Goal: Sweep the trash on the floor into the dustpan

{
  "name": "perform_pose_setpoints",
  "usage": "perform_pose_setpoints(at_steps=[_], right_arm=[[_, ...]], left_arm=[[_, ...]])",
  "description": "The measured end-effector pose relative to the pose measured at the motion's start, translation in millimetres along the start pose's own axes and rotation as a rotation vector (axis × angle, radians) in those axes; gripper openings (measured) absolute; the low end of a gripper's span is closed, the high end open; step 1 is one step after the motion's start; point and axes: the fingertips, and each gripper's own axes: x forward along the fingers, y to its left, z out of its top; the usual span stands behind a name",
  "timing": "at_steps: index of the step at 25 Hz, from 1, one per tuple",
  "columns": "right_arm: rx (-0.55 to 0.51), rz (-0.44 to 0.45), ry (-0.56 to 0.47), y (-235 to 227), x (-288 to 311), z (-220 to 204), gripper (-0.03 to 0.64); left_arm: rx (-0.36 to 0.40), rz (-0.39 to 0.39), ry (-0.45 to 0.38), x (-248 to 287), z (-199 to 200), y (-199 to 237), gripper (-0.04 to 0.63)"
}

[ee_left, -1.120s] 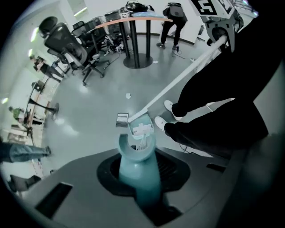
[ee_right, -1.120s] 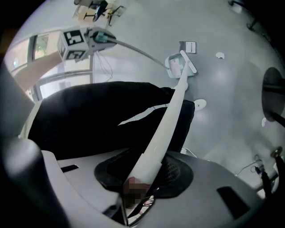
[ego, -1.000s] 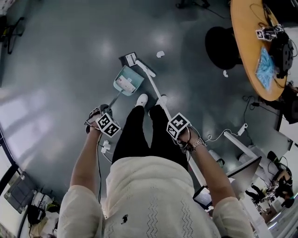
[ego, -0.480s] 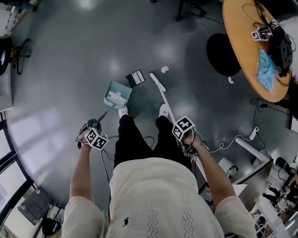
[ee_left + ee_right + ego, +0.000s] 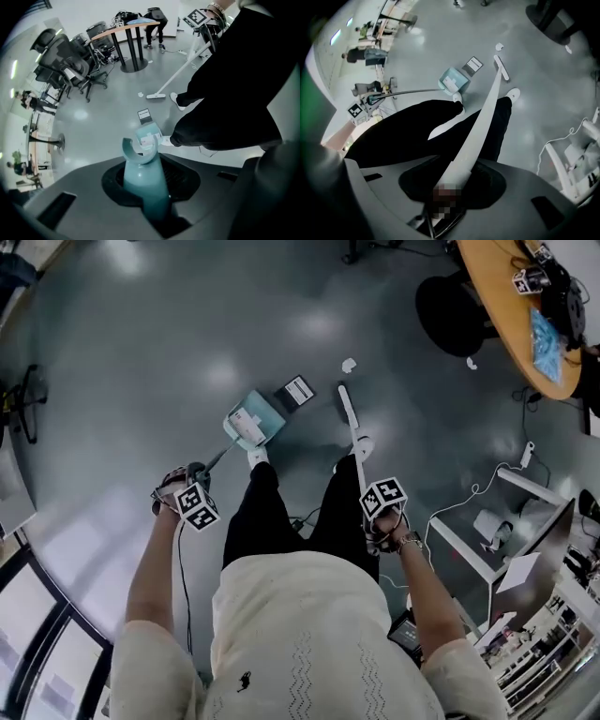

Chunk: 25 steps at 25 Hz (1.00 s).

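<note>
A crumpled scrap of paper (image 5: 349,365) lay on the grey floor (image 5: 141,381) well ahead of both grippers, just past the far end of the broom head (image 5: 346,401); a second scrap (image 5: 472,363) lay further off to the right, near the black chair base (image 5: 450,310) and the round wooden table (image 5: 506,324). A flat black card with a white label (image 5: 298,391) lay between the broom head and the dustpan (image 5: 255,418), close to the dustpan's far edge but apart from it.

The teal dustpan rested on the floor ahead of the left gripper (image 5: 192,479), just beside the person's left shoe (image 5: 257,457), with something white inside it; its thin handle ran back to that gripper. In the left gripper view the jaws of the left gripper (image 5: 150,197) were closed on the teal end of the dustpan handle (image 5: 143,173), the pan (image 5: 149,136) showing beyond it.

The white broom stick (image 5: 483,122) ran from the right gripper (image 5: 454,180) forward and down past the right shoe (image 5: 361,446) to the broom head on the floor; the right gripper's jaws were clamped round the stick, though a blurred patch covered part of the grip. In the head view the right gripper (image 5: 382,512) sat to the right of the person's legs (image 5: 291,512), the left gripper to their left.
</note>
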Motion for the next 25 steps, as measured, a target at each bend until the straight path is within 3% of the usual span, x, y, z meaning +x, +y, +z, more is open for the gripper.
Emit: perform_pose_setpoints(at_steps=[3, 7, 12, 18, 20, 25], right_arm=[[0.061, 0.082, -0.053, 39.6, 15.3, 14.1, 0.144], [0.09, 0.156, -0.109, 87.6, 28.4, 28.6, 0.144], [0.06, 0.117, -0.052, 113.3, 41.1, 35.7, 0.144], [0.1, 0.176, -0.086, 124.4, 41.8, 45.2, 0.144], [0.081, 0.146, -0.057, 129.2, 43.8, 44.4, 0.144], [-0.034, 0.08, 0.032, 154.9, 46.9, 49.1, 0.144]], left_arm=[[0.087, -0.029, -0.014, 12.6, -5.7, 30.4, 0.092], [0.14, -0.074, -0.013, 16.8, 2.5, 66.0, 0.092], [0.241, -0.078, -0.004, 23.5, 8.0, 100.2, 0.092], [0.405, -0.122, 0.045, 52.0, 29.2, 119.5, 0.092], [0.412, -0.128, 0.032, 54.4, 42.5, 126.4, 0.092], [0.337, -0.143, 0.009, 62.4, 64.9, 132.8, 0.092]])
